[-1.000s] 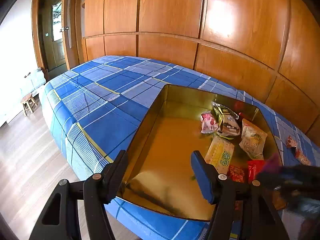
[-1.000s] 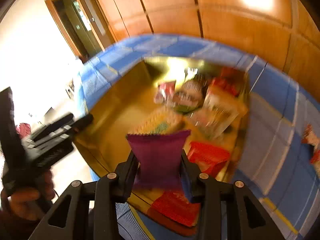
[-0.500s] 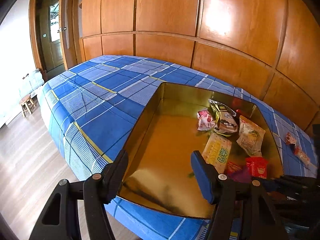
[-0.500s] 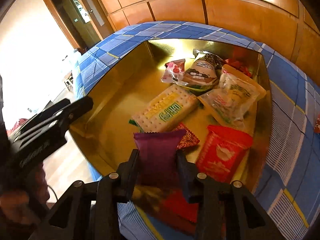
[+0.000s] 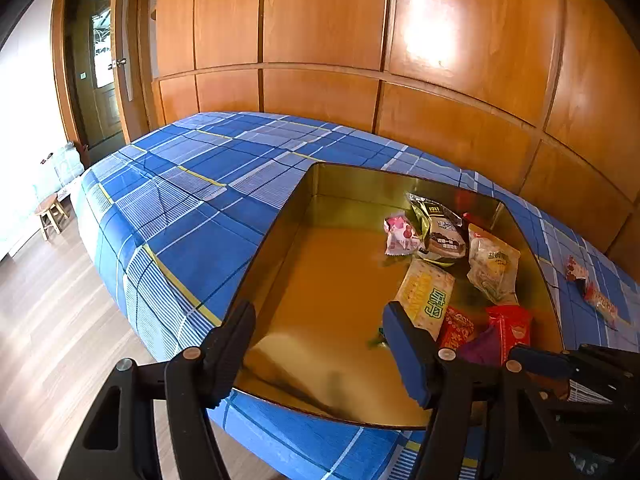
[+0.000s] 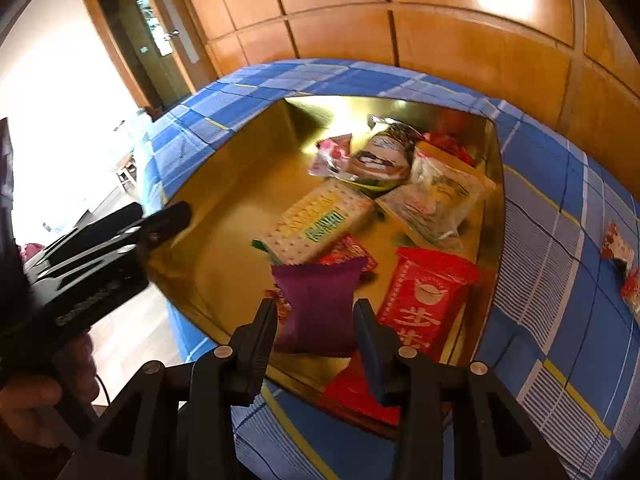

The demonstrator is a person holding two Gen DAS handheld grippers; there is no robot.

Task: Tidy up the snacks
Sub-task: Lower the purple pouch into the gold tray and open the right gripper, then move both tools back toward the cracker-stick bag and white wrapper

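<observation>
A gold tin box (image 5: pixel 280 236) (image 6: pixel 224 176) sits on a blue plaid bed and holds several snack packets, among them a cracker pack (image 5: pixel 426 294) (image 6: pixel 320 220) and a red packet (image 5: pixel 510 326) (image 6: pixel 428 300). A purple snack packet (image 6: pixel 320 304) (image 5: pixel 482 348) lies at the box's near edge between the fingers of my right gripper (image 6: pixel 316 320), whose jaws stand apart from it, open. My left gripper (image 5: pixel 320 344) is open and empty over the box's near left corner.
Two loose red snacks (image 5: pixel 588 288) (image 6: pixel 620 256) lie on the bed (image 5: pixel 180 200) right of the box. A red packet (image 6: pixel 360 396) lies under the right gripper outside the box. A wooden wardrobe wall stands behind. A door, floor and small stool (image 5: pixel 50 214) are at left.
The right gripper carried the purple packet down into the box's near edge and opened its jaws around it. The left gripper stayed nearly still.
</observation>
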